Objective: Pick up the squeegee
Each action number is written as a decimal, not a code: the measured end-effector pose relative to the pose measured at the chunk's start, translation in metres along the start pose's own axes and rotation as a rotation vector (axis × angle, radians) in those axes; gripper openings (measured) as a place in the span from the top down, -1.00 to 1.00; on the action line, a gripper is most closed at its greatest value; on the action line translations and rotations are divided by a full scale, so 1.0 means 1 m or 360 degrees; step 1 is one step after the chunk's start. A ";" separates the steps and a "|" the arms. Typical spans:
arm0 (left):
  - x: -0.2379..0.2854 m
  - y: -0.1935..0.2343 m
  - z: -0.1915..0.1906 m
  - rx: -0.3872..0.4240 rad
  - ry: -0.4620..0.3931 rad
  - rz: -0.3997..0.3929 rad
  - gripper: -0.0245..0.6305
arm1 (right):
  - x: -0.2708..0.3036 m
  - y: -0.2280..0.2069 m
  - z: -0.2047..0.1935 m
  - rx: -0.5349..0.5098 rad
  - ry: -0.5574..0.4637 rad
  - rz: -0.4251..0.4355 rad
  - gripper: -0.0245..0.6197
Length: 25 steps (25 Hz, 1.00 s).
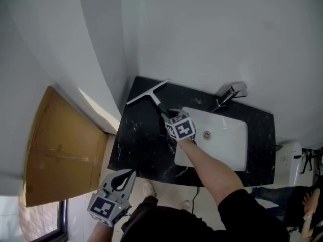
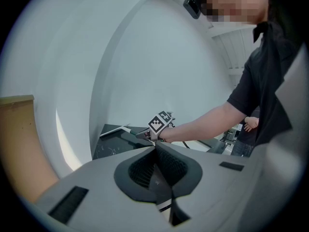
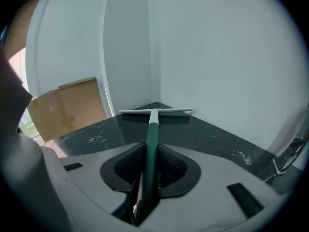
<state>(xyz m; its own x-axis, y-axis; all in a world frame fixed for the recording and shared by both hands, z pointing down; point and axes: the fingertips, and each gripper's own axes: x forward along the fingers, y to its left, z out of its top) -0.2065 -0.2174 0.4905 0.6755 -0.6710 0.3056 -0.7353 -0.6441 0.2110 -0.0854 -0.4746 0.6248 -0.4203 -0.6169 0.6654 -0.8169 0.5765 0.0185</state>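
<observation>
Green-handled squeegee [image 3: 152,129] lies on black bench [image 1: 132,145], blade near the corner wall [image 3: 217,57] | right tool [image 3: 148,166] clamped on its handle (grasp looks made, lift pending) | left tool [image 2: 157,153] closed, empty, off the bench | next: raise it cleanly, blade level.

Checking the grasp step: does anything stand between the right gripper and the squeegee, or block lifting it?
Nothing visible does. The right gripper is shut on the squeegee by its green handle; the blade lies on the black counter near the wall corner, open space above, faucet well aside.
</observation>
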 end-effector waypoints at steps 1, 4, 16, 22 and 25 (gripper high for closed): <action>0.001 -0.003 0.001 0.0007 -0.0003 -0.0007 0.95 | -0.007 0.000 0.001 -0.0002 -0.0017 -0.0003 0.61; 0.006 -0.018 0.008 0.0041 -0.0017 -0.0043 0.95 | -0.039 -0.001 0.002 0.0028 -0.0078 0.0003 0.61; 0.053 -0.167 0.034 0.0248 -0.0128 -0.0289 0.95 | -0.314 -0.012 -0.054 0.0057 -0.0478 -0.0081 0.62; 0.068 -0.270 0.027 0.0350 -0.0145 -0.0355 0.95 | -0.448 -0.025 -0.122 0.0051 -0.0603 -0.0164 0.62; 0.071 -0.312 0.020 0.0383 -0.0143 -0.0368 0.95 | -0.496 -0.032 -0.149 0.0047 -0.0651 -0.0184 0.62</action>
<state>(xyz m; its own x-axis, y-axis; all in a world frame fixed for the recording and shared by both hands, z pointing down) 0.0719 -0.0714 0.4274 0.8326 -0.5201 0.1902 -0.5355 -0.8437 0.0368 0.2084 -0.1069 0.4051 -0.4426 -0.8418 0.3090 -0.8763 0.4791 0.0503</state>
